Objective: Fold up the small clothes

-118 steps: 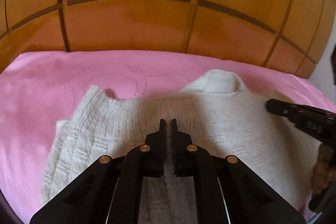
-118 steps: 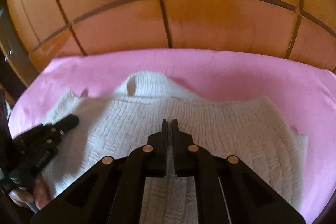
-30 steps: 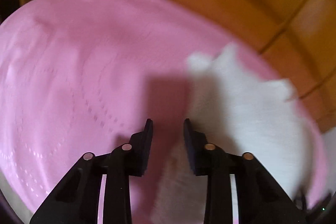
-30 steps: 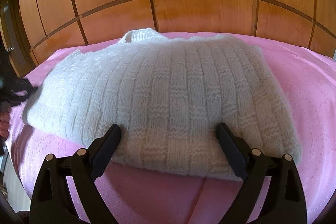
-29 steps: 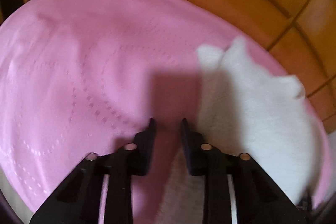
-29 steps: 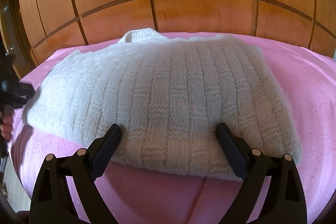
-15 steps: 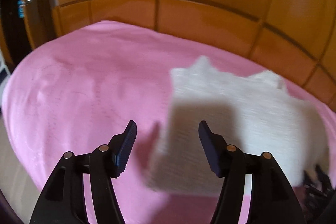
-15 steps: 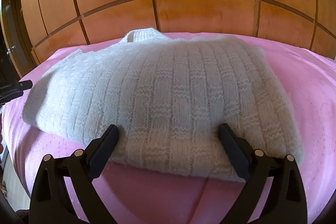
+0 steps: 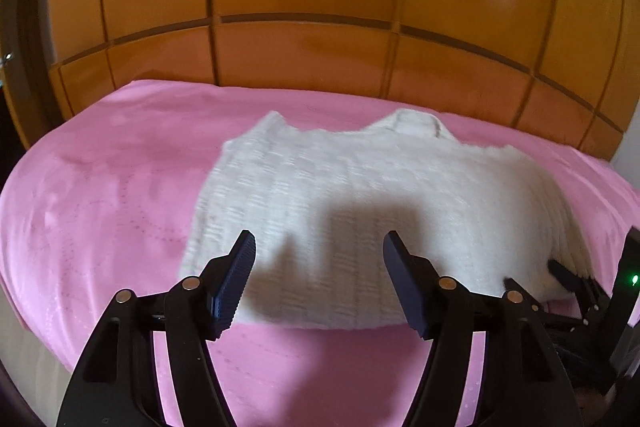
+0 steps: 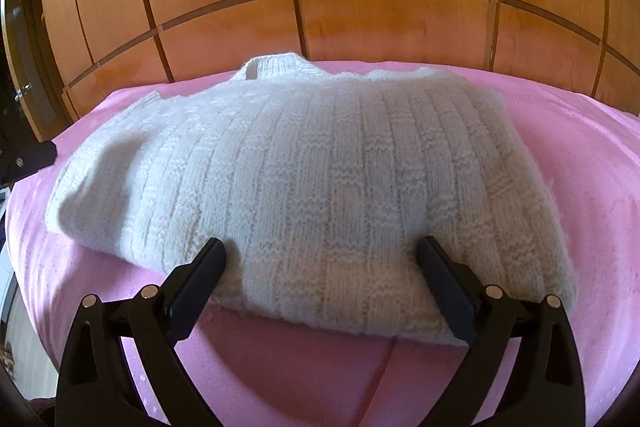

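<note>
A cream knitted sweater (image 10: 320,163) lies folded into a compact rectangle on the pink bedspread (image 10: 580,163), collar toward the headboard. It also shows in the left wrist view (image 9: 360,195). My right gripper (image 10: 322,247) is open and empty, its fingertips (image 10: 214,251) at the sweater's near edge. My left gripper (image 9: 318,243) is open and empty, held above the bedspread (image 9: 100,187) in front of the sweater's near edge. The right gripper's black body (image 9: 576,287) shows at the right edge of the left wrist view.
A wooden panelled headboard (image 10: 360,7) rises behind the bed; it also shows in the left wrist view (image 9: 320,7). The bedspread's left edge drops off (image 9: 24,307). Part of the left gripper (image 10: 28,155) shows at the left of the right wrist view.
My left gripper has opened wide, pulled back and swung to face the sweater's near edge. The right gripper stays open in place. The sweater has not moved.
</note>
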Action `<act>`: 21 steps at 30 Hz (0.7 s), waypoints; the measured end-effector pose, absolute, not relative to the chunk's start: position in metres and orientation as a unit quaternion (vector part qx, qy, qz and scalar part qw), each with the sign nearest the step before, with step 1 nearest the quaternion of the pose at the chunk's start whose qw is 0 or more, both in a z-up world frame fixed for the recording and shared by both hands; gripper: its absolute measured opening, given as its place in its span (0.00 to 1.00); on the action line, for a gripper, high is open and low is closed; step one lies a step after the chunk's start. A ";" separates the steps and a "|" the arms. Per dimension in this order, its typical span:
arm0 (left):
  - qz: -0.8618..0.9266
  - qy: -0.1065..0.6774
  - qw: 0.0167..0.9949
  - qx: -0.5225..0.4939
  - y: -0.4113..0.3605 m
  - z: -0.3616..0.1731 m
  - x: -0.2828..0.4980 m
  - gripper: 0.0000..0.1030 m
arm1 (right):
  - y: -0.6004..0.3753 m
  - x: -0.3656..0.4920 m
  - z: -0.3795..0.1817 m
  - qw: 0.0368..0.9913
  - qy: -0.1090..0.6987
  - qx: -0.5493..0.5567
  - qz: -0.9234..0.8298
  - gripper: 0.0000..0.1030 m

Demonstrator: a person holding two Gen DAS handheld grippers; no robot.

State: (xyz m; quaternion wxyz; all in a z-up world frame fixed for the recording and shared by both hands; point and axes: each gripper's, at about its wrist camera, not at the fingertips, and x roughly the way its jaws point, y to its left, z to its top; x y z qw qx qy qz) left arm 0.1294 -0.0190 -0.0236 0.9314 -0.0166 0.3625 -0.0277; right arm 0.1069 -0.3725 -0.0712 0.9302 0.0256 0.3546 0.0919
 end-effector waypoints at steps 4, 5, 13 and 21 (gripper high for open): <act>-0.040 0.373 0.927 -0.005 -0.032 -0.029 0.131 0.63 | -0.384 0.105 -0.057 0.919 0.371 0.055 0.120 0.94; -0.043 0.376 0.926 -0.002 -0.036 -0.030 0.133 0.63 | -0.388 0.106 -0.053 0.917 0.373 0.065 0.127 0.94; -0.064 0.396 0.916 0.001 -0.044 -0.050 0.138 0.68 | -0.471 0.110 -0.028 0.913 0.343 0.196 0.100 0.94; -0.054 0.386 0.921 -0.005 -0.032 -0.053 0.146 0.68 | -0.508 0.121 -0.043 0.898 0.359 0.249 0.060 0.62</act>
